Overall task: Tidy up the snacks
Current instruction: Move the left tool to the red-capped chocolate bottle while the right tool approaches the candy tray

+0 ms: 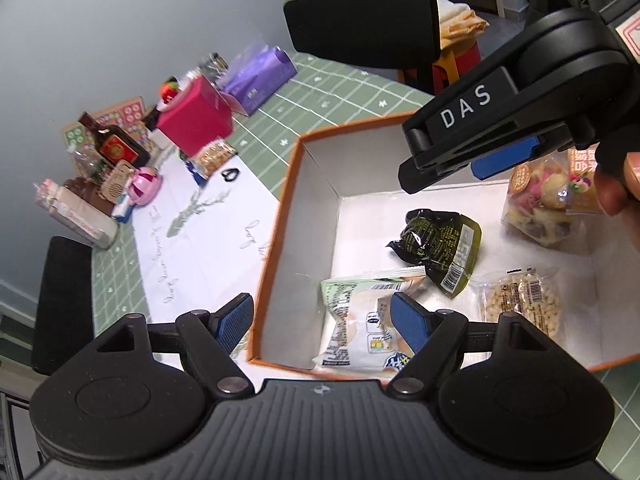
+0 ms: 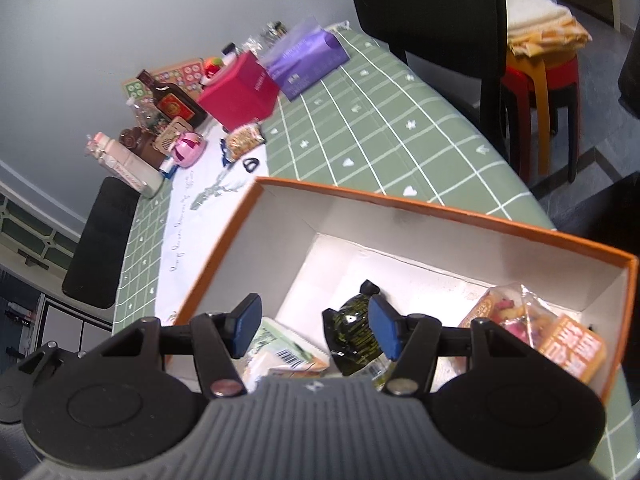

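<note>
Left wrist view: left gripper open, empty, above the orange box wall. Right gripper parted, holding nothing. In the box: white packet at near-left corner, dark packet mid-floor, peanut bag, cookie bag far right.

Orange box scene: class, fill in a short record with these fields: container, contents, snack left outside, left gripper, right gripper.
container: orange box with white inside, open, on the green checked tablecloth
contents: four packets: dark green packet, white and green packet, clear peanut bag, mixed sweets bag
snack left outside: small nut packet beside the red box
left gripper: left gripper open, empty, above the box's near edge
right gripper: right gripper open, empty, over the box
</note>
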`<state>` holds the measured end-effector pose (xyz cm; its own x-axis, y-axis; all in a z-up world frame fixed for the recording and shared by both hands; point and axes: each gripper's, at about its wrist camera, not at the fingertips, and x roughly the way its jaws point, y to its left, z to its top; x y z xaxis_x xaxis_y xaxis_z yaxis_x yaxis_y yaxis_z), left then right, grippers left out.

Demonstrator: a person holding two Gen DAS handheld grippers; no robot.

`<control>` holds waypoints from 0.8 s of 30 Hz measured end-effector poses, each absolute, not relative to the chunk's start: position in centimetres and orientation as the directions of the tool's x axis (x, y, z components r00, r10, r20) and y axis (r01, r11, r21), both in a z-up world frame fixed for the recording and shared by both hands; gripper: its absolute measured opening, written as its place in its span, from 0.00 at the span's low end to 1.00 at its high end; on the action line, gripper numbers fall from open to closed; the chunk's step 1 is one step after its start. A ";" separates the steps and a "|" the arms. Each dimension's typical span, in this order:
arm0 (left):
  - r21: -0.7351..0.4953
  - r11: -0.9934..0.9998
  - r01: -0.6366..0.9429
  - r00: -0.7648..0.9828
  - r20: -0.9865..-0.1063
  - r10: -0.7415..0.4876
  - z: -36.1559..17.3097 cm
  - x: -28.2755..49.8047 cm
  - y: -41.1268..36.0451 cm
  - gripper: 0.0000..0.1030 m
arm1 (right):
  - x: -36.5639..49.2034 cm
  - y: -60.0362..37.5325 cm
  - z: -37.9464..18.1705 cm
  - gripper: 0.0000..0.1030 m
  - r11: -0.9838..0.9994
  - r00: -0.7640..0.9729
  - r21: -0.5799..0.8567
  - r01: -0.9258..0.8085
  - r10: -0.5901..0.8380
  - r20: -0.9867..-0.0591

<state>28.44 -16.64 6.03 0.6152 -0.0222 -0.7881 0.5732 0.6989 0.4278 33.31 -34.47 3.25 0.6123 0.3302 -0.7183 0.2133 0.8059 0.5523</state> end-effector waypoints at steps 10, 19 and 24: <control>0.452 0.712 0.537 0.661 -0.750 -0.023 9.3 25.4 -14.5 0.89 | 30.0 -32.3 7.5 0.57 0.849 0.642 0.509 0.143 0.311 -0.700; 0.455 0.748 0.483 0.698 -0.716 -0.015 11.8 23.0 -11.6 0.89 | 26.9 -30.6 10.4 0.57 0.882 0.663 0.465 0.077 0.303 -0.685; 0.427 0.780 0.457 0.706 -0.708 -0.026 12.4 21.5 -10.0 0.89 | 24.7 -29.8 11.4 0.57 0.885 0.674 0.464 0.044 0.317 -0.667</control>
<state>21.50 -10.00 12.36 0.7058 -0.0256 -0.7079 0.4570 0.7800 0.4275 24.72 -29.79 11.45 0.6739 0.3168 -0.6674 0.0435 0.8848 0.4640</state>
